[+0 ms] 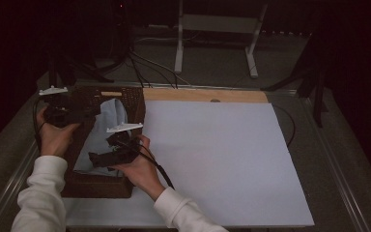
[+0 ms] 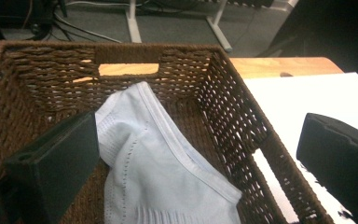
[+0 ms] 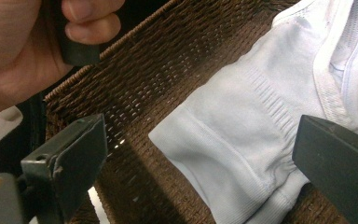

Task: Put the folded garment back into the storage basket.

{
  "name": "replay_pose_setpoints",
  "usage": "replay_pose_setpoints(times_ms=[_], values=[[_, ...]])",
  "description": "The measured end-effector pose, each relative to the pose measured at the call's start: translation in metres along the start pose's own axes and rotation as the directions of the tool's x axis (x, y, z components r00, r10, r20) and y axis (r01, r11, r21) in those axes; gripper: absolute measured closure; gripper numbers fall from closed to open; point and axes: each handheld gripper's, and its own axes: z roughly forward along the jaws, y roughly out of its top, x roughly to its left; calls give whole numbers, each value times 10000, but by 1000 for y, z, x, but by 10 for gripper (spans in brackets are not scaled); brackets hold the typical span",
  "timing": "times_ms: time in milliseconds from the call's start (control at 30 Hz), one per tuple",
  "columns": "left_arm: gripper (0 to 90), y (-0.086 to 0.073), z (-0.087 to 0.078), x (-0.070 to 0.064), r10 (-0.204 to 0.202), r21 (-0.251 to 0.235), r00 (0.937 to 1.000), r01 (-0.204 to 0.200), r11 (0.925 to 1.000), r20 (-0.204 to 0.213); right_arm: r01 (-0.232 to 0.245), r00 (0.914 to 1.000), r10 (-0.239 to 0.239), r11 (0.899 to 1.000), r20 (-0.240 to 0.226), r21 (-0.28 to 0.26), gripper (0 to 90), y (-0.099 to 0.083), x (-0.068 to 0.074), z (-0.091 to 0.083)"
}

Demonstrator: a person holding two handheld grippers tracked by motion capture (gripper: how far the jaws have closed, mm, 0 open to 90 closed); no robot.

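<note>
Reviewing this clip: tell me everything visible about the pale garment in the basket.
The garment is a pale blue-white knit piece with ribbed bands, perforated panels and a stitched edge trim. It lies crumpled inside the brown wicker basket, resting on its floor and leaning up toward the far wall below the handle slot. The open left claw and open right claw frame it; neither looks to touch it.

Dark brown woven wicker basket [image 2: 223, 88], pale blue ribbed knit garment [image 2: 163, 177] inside, left gripper [image 2: 196, 163] jaws wide apart, white sheet [image 2: 307, 98] beside

A white board [image 1: 212, 159] covers the table [image 1: 319, 159]; cables [image 1: 149, 65] trail behind.
</note>
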Motion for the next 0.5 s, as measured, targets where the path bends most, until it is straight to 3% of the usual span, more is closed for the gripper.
replay_pose_setpoints(times_ms=[500], values=[[4, -4, 0, -13, 509, -76, 9984, -508, 9987, 230, 154, 9996, -149, 9996, 227, -243, 11, 1, -9, -11]])
